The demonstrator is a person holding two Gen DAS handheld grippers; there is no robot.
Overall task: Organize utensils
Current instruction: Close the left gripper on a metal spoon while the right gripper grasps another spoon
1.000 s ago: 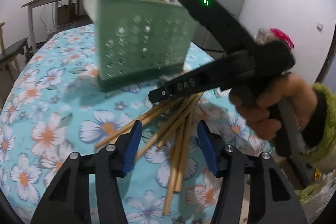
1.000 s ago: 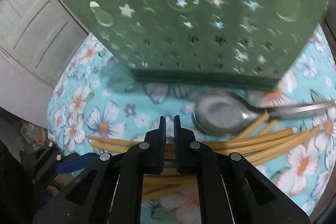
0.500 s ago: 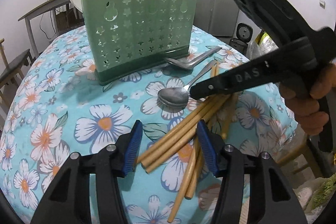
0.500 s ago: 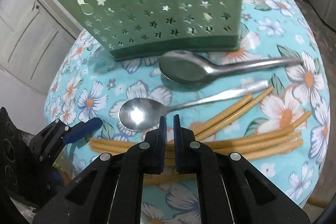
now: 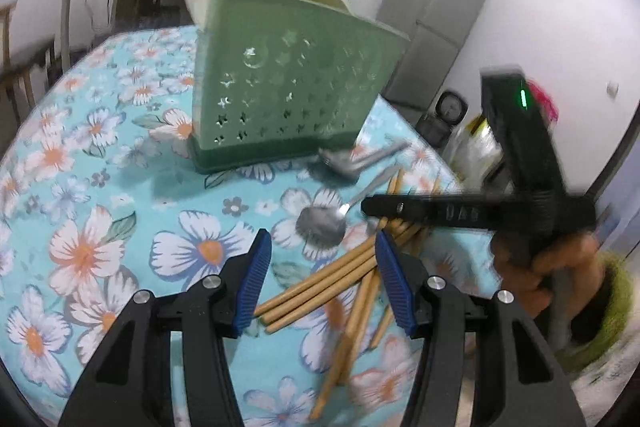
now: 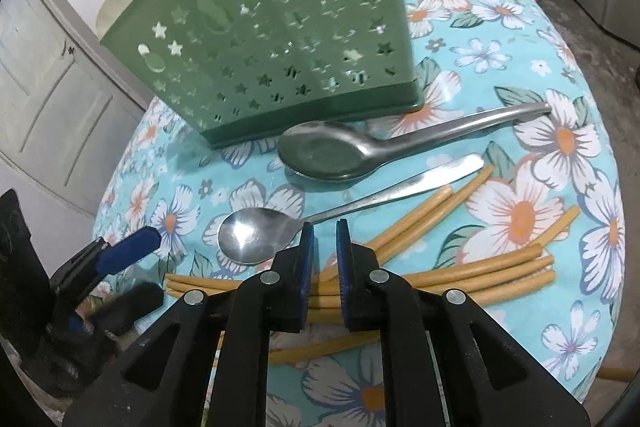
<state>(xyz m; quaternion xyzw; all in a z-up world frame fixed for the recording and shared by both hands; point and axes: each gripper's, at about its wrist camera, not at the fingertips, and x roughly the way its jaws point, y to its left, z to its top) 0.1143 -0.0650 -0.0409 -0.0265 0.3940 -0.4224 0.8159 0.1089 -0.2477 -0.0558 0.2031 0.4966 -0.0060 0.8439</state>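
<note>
My right gripper (image 6: 322,227) hangs over the chopsticks (image 6: 460,275), jaws parting, nothing between the pads – small spoon (image 6: 256,233) just ahead of the tips. My left gripper (image 5: 322,259) is half open and empty above the chopstick ends. Big spoon (image 6: 320,153) lies beside the green holder (image 6: 260,39) on the flowered tablecloth (image 6: 560,139)
</note>
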